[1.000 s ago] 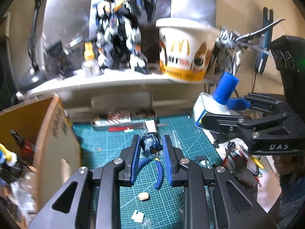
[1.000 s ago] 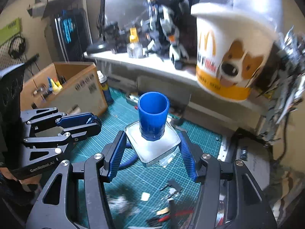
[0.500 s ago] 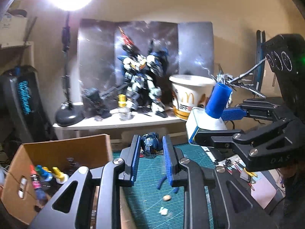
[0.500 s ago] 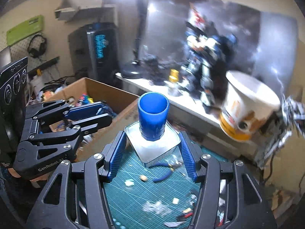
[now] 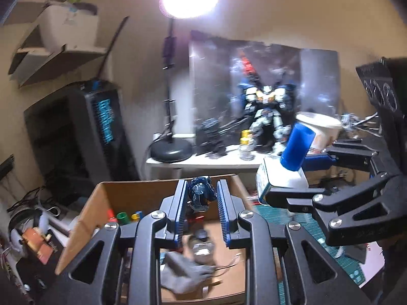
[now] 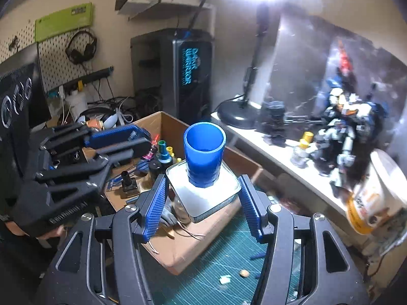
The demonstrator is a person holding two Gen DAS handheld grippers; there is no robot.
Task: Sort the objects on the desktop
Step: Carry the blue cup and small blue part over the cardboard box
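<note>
1. My left gripper [image 5: 201,198] is clamped on a small dark blue model part [image 5: 201,193], pinched between the blue pads and held above the open cardboard box [image 5: 142,190].
2. My right gripper [image 6: 203,203] grips a white square-bodied bottle [image 6: 203,198] with a tall blue cap [image 6: 204,152]; the pads press its two sides. It hangs over the box's near corner, where the box meets the green cutting mat [image 6: 216,267].
3. In the box I see small paint bottles [image 6: 162,150] standing near the far wall, plus loose wires and a grey blurred lump toward the near edge.
4. The mat carries a few pale scraps [image 6: 225,279] near its front edge.
5. Behind the mat a white shelf [image 6: 267,147] holds a black lamp base [image 6: 236,117], a blue-and-white robot model [image 6: 348,127] before a dark backdrop, small yellow-capped jars [image 6: 302,150], and a printed paper bucket [image 6: 376,198] at the right end.
6. A black computer tower [image 6: 188,73] stands left of the shelf; headphones [image 6: 81,47] hang on the pegboard wall, and the lamp head glares at the top.
</note>
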